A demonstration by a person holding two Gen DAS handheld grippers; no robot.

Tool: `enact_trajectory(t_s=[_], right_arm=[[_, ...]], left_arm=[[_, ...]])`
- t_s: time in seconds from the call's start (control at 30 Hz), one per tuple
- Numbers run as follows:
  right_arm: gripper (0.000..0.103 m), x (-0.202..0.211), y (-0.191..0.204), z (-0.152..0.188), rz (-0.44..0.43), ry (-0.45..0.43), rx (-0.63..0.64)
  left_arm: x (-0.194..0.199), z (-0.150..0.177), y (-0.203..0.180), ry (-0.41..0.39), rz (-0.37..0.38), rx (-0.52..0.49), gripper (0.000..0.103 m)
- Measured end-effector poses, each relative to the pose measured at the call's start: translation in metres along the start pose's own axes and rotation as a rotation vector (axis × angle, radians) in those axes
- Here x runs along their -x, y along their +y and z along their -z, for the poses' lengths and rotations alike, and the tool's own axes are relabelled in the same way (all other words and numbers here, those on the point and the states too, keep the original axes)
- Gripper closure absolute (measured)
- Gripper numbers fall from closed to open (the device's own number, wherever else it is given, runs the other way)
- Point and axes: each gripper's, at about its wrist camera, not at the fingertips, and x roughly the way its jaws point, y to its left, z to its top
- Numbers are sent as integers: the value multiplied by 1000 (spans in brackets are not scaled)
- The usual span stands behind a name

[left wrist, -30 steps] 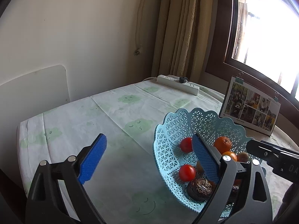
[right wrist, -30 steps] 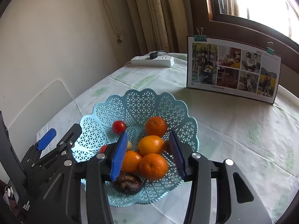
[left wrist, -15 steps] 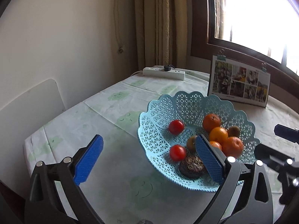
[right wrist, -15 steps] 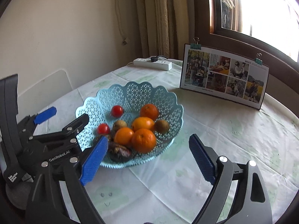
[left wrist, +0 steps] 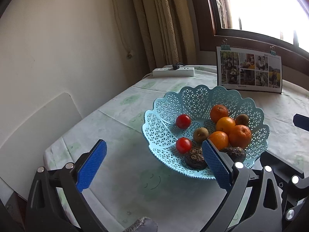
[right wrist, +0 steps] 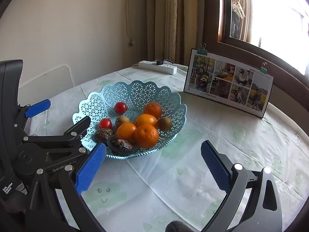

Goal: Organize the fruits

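Right claw (right wrist: 152, 166) and left claw (left wrist: 152, 166): both found spread wide, empty, drawn back from earlier. Basket (right wrist: 92, 104) on surface (right wrist: 222, 135): four oranges (right wrist: 146, 135), two tomatoes (right wrist: 120, 107), two kiwis (right wrist: 164, 123), two dark wrinkled fruits (right wrist: 119, 145) counted.

Cream wall (left wrist: 58, 38), beige curtain (left wrist: 164, 23), bright window (left wrist: 260, 5), clothed table (right wrist: 193, 164)

The basket (right wrist: 135, 90) is pale blue openwork plastic with a scalloped rim. The oranges (right wrist: 145, 135) have dimpled, slightly shiny peel; the tomatoes (right wrist: 120, 107) are smooth and glossy. A matt cloth printed with faint green clouds covers the bench (right wrist: 212, 135). The tongs' pads (right wrist: 89, 171) are blue, finely ribbed rubbery plastic on matt black frames.
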Motion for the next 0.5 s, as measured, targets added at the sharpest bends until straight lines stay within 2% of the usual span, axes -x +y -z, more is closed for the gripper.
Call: enact_trajectory(t_s=[0.37, 0.5], right_arm=[[5, -5, 0, -3, 56, 5, 28], [5, -9, -2, -5, 43, 20, 13]], left_arm=[[2, -1, -3, -3, -46, -43, 3], [0, -1, -3, 0, -51, -45, 3]])
